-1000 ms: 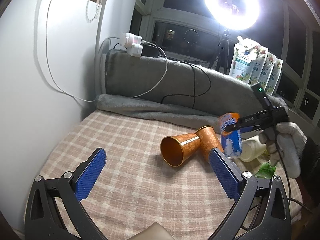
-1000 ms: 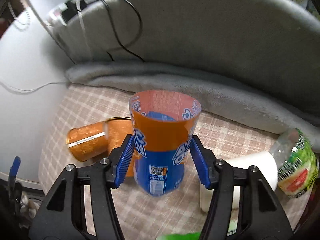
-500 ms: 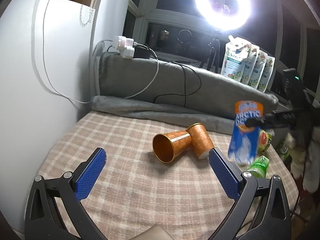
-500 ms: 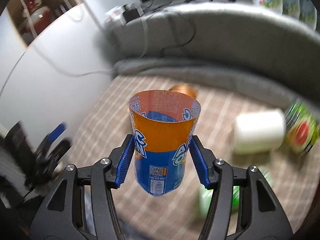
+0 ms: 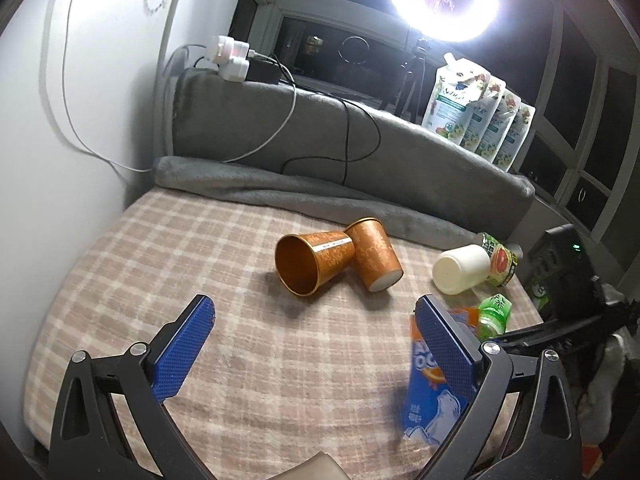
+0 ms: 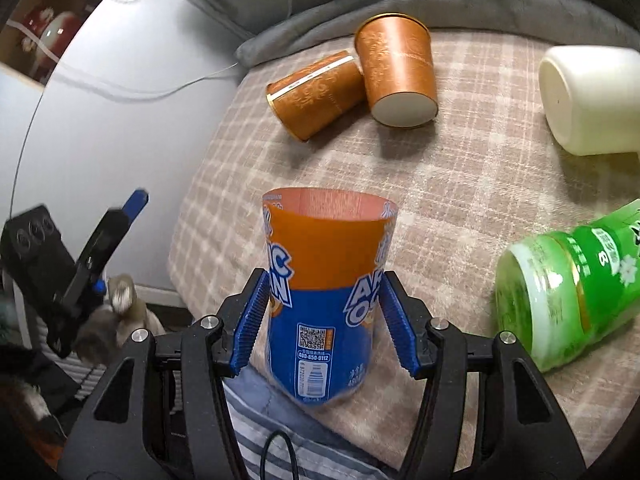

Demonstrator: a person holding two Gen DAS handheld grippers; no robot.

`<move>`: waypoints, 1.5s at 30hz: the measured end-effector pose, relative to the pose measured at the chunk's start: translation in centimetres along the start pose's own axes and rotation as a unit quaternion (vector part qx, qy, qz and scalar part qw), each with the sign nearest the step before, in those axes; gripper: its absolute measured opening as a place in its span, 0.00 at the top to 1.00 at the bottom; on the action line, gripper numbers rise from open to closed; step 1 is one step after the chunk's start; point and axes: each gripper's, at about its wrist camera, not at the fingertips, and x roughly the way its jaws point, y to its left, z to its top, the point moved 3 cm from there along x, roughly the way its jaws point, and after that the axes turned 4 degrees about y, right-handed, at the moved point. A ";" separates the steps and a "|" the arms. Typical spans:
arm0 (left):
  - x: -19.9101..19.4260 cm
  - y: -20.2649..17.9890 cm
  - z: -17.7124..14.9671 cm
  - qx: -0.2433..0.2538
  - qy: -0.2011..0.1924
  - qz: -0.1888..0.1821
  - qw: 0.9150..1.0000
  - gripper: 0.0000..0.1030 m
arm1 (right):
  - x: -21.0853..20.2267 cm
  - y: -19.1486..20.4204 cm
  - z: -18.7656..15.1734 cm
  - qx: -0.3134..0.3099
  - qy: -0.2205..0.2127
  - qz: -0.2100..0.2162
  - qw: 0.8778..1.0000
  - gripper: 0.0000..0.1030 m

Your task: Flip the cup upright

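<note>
Both tongs, left [image 5: 314, 354] and right [image 6: 322, 318], have black frames, silver screws and blue ribbed fingers [image 6: 252, 320].

Your left gripper [image 5: 312, 332] gapes wide above the checked cloth [image 5: 200, 264]. Beyond it, two orange paper cups [image 5: 320, 260] lie touching; the orange-and-blue cup [image 5: 428, 392] stands behind your right-hand finger.

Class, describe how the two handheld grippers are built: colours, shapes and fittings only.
Both the left gripper and the right gripper have black triangular cut-out arms with silver bolts. Their fingers carry flat blue pads with a fine dimpled texture. A thin black cable loops beneath the right one.
</note>
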 end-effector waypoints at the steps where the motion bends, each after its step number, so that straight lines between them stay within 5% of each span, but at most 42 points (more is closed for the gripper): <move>1: 0.1 0.0 0.0 0.000 0.002 -0.002 1.000 0.03 | 0.1 -0.1 0.1 0.004 0.000 0.001 1.000 0.42; 10: 1.7 -0.6 -0.1 -0.008 0.035 -0.029 0.999 0.11 | 0.3 -0.1 0.6 0.004 -0.010 -0.006 1.000 0.39; 17: 2.6 -1.4 -0.6 -0.013 0.062 -0.051 0.997 0.11 | -1.6 1.1 0.2 -0.024 -0.055 -0.022 0.998 0.21; 27: 5.4 -2.5 -1.1 -0.046 0.139 -0.118 0.982 0.11 | -6.5 3.5 -3.9 -0.078 -0.147 -0.046 0.985 0.21; 33: 8.4 -3.3 -1.5 -0.067 0.202 -0.159 0.964 0.14 | -9.9 2.1 -7.7 -0.051 -0.221 -0.096 0.969 0.18; 45: 11.6 -4.3 -1.8 -0.067 0.247 -0.160 0.953 0.15 | -12.4 -1.3 -11.1 0.010 -0.261 -0.141 0.955 0.18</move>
